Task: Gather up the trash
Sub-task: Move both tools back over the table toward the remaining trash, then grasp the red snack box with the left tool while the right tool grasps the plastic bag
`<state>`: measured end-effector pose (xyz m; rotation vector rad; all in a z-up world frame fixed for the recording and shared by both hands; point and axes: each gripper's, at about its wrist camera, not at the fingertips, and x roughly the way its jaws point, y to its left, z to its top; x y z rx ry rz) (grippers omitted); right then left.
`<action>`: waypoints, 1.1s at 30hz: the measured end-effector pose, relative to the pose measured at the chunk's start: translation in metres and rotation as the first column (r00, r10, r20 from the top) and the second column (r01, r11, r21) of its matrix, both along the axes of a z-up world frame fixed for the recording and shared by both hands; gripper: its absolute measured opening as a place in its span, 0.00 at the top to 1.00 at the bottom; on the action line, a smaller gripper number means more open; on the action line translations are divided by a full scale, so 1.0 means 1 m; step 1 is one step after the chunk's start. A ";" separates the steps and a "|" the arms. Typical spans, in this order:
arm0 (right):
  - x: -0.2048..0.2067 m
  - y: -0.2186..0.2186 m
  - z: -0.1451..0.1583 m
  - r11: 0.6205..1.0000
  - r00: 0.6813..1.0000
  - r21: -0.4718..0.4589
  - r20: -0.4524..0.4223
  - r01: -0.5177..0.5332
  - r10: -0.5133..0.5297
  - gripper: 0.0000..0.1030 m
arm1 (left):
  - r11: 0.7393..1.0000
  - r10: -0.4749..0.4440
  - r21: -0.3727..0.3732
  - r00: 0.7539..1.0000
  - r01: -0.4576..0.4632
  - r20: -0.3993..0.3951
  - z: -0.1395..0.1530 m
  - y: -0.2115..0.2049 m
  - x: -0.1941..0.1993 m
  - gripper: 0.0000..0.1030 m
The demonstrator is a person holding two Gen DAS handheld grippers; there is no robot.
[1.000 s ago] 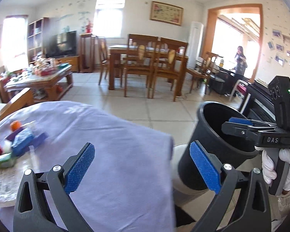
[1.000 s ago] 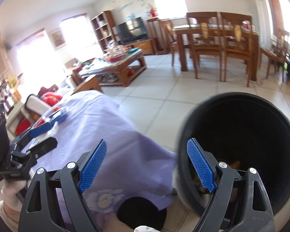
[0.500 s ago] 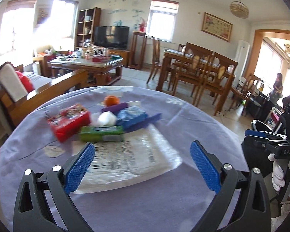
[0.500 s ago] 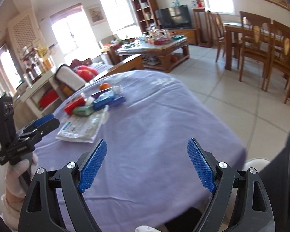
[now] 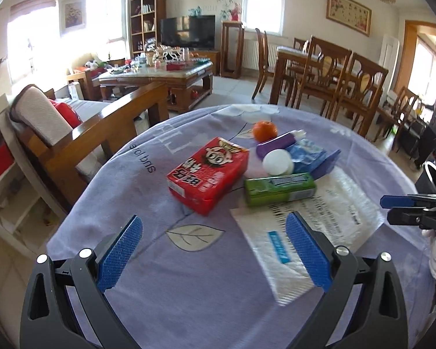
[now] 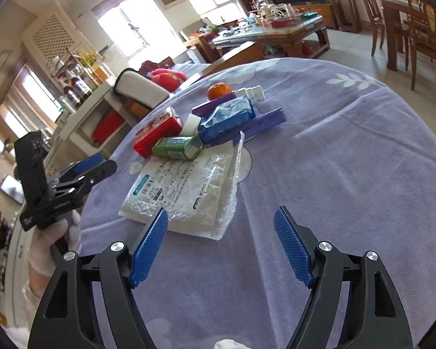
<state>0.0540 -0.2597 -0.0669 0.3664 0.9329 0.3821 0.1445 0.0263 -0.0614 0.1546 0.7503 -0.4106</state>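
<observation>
A pile of trash lies on a round table with a purple cloth: a red carton, a green box, a white plastic bag, a blue packet, purple boxes, a white lid and an orange. My left gripper is open and empty, hovering short of the red carton. My right gripper is open and empty over the bag's near edge.
A wooden sofa with cushions stands left of the table. A cluttered coffee table and a TV are behind. A dining table with chairs stands at the right. The floor is tiled.
Both grippers have swung left from the black bin onto the table and come closer to the pile. The bin has left both views. Both stay open.
</observation>
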 end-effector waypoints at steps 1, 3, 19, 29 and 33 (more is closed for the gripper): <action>0.003 0.001 -0.002 1.000 1.000 0.009 -0.009 -0.001 0.001 0.35 | 1.000 -0.011 0.012 1.000 0.011 -0.010 -0.001 0.001 0.006 0.05; 0.009 0.004 -0.005 1.000 1.000 0.027 -0.021 -0.003 0.003 0.39 | 0.999 -0.029 0.035 0.999 0.030 -0.027 -0.004 0.002 0.019 0.05; 0.028 0.021 -0.009 0.999 0.998 -0.003 -0.038 -0.054 0.054 0.86 | 0.983 -0.108 0.129 0.978 0.132 -0.178 -0.030 -0.014 0.082 0.05; 0.029 0.017 -0.014 1.000 0.998 -0.008 -0.060 -0.028 0.027 0.91 | 0.991 -0.077 0.092 0.984 0.093 -0.158 -0.026 -0.007 0.080 0.53; 0.029 0.018 -0.011 1.000 0.999 -0.007 -0.041 -0.025 0.025 0.97 | 0.992 -0.097 0.071 0.984 0.109 -0.149 -0.021 -0.009 0.072 0.53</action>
